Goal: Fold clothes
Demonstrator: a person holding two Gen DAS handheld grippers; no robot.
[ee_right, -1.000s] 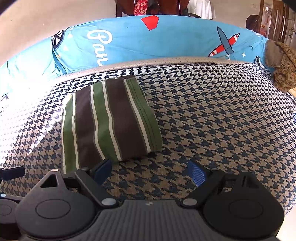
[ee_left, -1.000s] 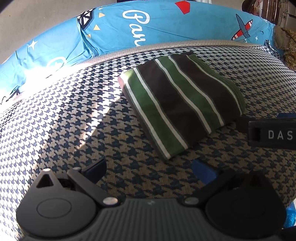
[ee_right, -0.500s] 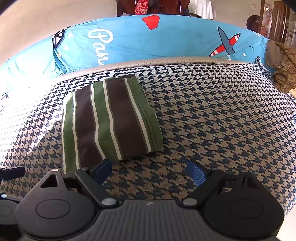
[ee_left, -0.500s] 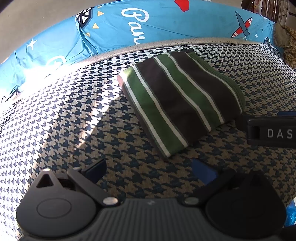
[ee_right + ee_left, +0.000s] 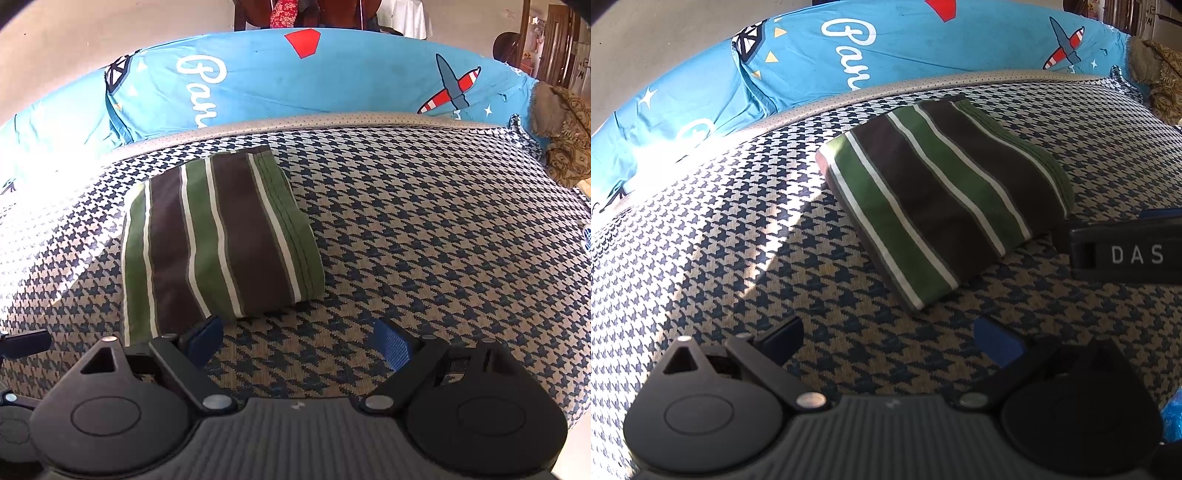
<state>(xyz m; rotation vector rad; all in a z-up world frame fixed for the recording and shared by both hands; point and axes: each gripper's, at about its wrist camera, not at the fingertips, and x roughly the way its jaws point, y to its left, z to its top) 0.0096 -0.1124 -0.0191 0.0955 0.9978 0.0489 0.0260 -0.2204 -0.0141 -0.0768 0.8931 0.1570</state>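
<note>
Both sets of my fingers stand wide apart and hold nothing: my left gripper and right gripper hover over the houndstooth cover. Ahead of them lies the folded striped garment, green, brown and white, flat on that cover, near the blue printed cushion.

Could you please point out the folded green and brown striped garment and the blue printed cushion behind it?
Folded green and brown striped garment (image 5: 221, 240), right wrist view, middle brown stripe.
Blue printed cushion (image 5: 351, 85), right wrist view, plain blue front face.
</note>
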